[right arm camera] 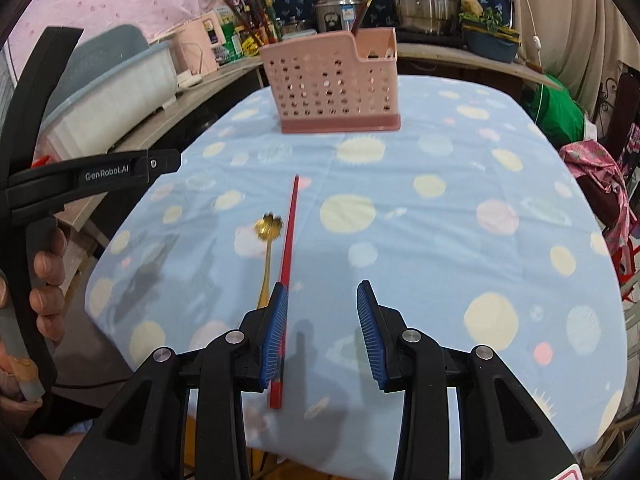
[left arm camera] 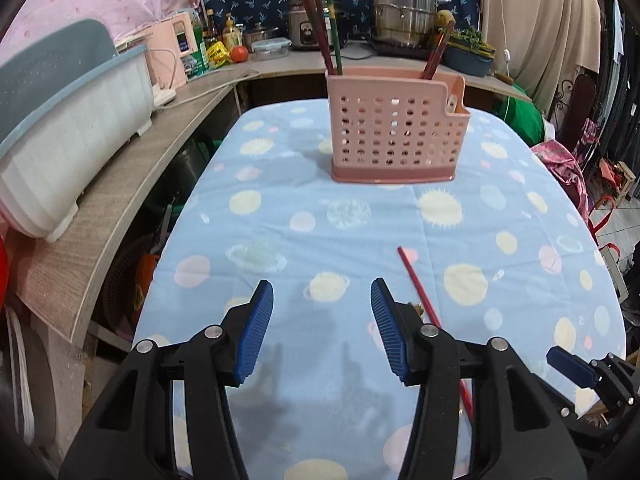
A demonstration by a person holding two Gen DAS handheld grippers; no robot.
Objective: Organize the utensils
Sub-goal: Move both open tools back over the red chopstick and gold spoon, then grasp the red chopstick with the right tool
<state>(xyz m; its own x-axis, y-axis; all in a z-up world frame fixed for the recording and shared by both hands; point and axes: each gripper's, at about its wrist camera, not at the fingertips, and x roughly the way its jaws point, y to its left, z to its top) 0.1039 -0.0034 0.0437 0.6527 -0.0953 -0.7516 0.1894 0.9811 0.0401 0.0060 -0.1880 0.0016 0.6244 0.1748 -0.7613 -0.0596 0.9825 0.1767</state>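
A pink perforated utensil holder [left arm camera: 394, 134] stands at the far end of the table with several chopsticks [left arm camera: 326, 32] upright in it; it also shows in the right wrist view [right arm camera: 334, 88]. A red chopstick [right arm camera: 287, 248] lies flat on the cloth, also seen in the left wrist view [left arm camera: 418, 286]. A gold flower-shaped spoon [right arm camera: 268, 240] lies just left of it. My left gripper [left arm camera: 322, 312] is open and empty above the cloth, left of the chopstick. My right gripper [right arm camera: 322, 312] is open and empty, its left finger over the chopstick's near end.
The table [left arm camera: 280, 216] has a blue planet-print cloth. A white dish rack [left arm camera: 68, 136] sits on the wooden counter [left arm camera: 132, 192] at left. Pots, a rice cooker and bottles stand on the back counter [left arm camera: 404, 12]. Bags and clothes crowd the right side [left arm camera: 560, 160].
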